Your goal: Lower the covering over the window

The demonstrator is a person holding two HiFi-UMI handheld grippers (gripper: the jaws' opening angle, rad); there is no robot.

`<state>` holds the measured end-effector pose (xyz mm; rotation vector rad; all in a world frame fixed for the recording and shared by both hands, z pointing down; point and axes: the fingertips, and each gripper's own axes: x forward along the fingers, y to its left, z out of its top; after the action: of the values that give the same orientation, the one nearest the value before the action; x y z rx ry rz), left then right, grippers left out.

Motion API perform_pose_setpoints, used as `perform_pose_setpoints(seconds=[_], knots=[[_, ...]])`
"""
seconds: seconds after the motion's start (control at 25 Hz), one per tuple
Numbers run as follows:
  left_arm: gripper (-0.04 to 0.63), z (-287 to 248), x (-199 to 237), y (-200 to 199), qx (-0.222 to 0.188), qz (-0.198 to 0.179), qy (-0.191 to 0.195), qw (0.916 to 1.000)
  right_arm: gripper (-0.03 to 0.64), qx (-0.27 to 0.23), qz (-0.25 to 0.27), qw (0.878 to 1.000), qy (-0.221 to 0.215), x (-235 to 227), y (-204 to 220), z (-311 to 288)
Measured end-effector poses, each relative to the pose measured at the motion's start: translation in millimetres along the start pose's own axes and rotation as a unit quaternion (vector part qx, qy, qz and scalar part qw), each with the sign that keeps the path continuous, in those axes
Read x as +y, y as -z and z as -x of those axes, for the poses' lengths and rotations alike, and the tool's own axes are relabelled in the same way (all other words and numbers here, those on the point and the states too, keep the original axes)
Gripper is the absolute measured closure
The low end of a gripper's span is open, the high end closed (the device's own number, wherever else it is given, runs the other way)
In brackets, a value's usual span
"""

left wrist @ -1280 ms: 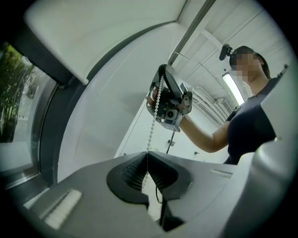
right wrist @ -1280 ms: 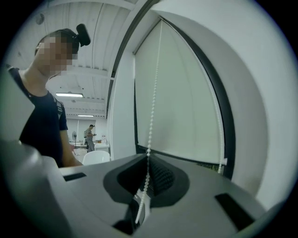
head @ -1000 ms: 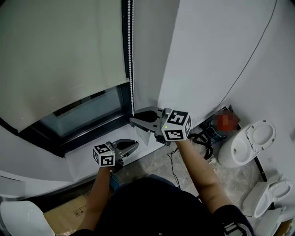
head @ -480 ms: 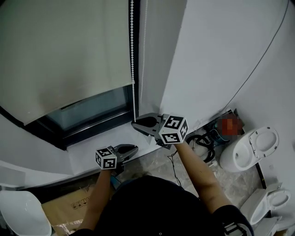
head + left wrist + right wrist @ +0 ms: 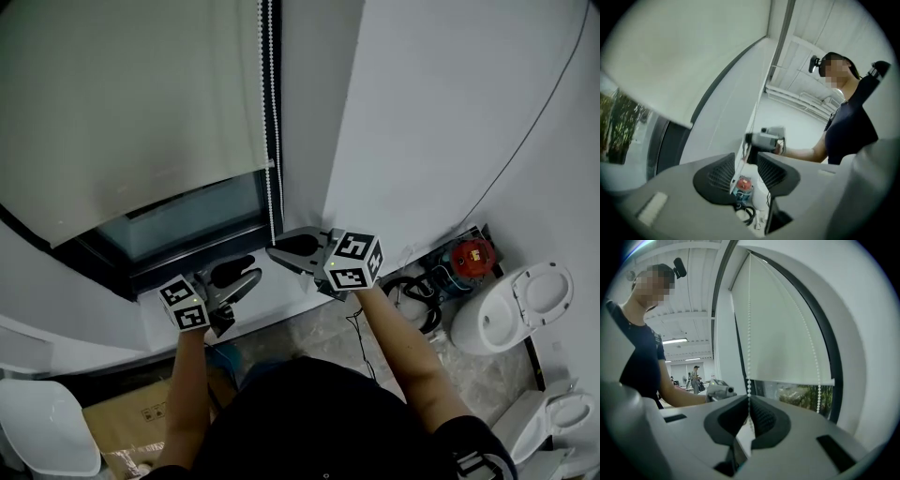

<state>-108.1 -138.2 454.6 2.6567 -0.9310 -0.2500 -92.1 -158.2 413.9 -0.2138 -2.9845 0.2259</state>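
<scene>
A pale roller blind [image 5: 131, 103] covers most of the window, with a strip of dark glass left below its bottom edge. Its white bead chain [image 5: 270, 112] hangs along the frame's right side. My right gripper [image 5: 277, 253] is shut on the chain's lower end; in the right gripper view the bead chain [image 5: 749, 333] runs straight down into the closed jaws of the right gripper [image 5: 750, 416]. My left gripper [image 5: 246, 270] sits lower left by the sill, its jaws opening. In the left gripper view a thin strand passes through the gap of the left gripper [image 5: 746, 171] without the pads pressing on it.
White window sill [image 5: 281, 286] lies under both grippers. On the floor at right are a red-topped device [image 5: 469, 255], coiled black cables [image 5: 412, 286] and white toilets [image 5: 511, 305]. A cardboard box [image 5: 131, 436] and a white seat [image 5: 47, 441] are at lower left.
My left gripper has shifted left along the sill and its jaws have parted. The right gripper has stayed shut on the bead chain at about the same spot.
</scene>
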Motion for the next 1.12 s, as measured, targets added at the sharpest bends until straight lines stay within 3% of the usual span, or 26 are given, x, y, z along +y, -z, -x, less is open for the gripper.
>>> perform_pose_setpoints(seconds=[0.16,0.32,0.48,0.56,0.64,0.84,1.12], knots=[[0.46,-18.7,-25.7,-86.7,-0.041,-0.076,0.023,0.996,0.595,0.005,0.003,1.0,-0.006,-0.4,0.9,0.5],[0.46,-44.6,-43.1,-146.3,-0.046,-0.075,0.053,0.9947,0.595,0.013,0.009,1.0,-0.013,2.0,1.5,-1.8],[0.462,-66.2,-42.2,-178.4,-0.039,-0.073,0.053,0.9952,0.595,0.012,0.009,1.0,-0.017,0.7,2.0,-2.6],[0.471,-75.8,-46.7,-183.4,-0.024,-0.079,0.061,0.9947,0.595,0.014,0.011,1.0,-0.019,1.1,2.9,-1.1],[0.568,-81.7,-49.1,-184.2,-0.008,-0.088,0.057,0.9944,0.595,0.016,0.013,1.0,-0.02,2.3,3.9,0.0],[0.571,-84.6,-45.4,-180.0,0.006,-0.071,0.066,0.9953,0.595,0.033,0.018,0.999,-0.018,-4.8,7.2,-5.3],[0.572,-64.8,-46.6,-92.0,0.026,-0.011,0.061,0.9977,0.595,0.103,0.004,0.995,-0.017,10.7,95.1,-4.9]])
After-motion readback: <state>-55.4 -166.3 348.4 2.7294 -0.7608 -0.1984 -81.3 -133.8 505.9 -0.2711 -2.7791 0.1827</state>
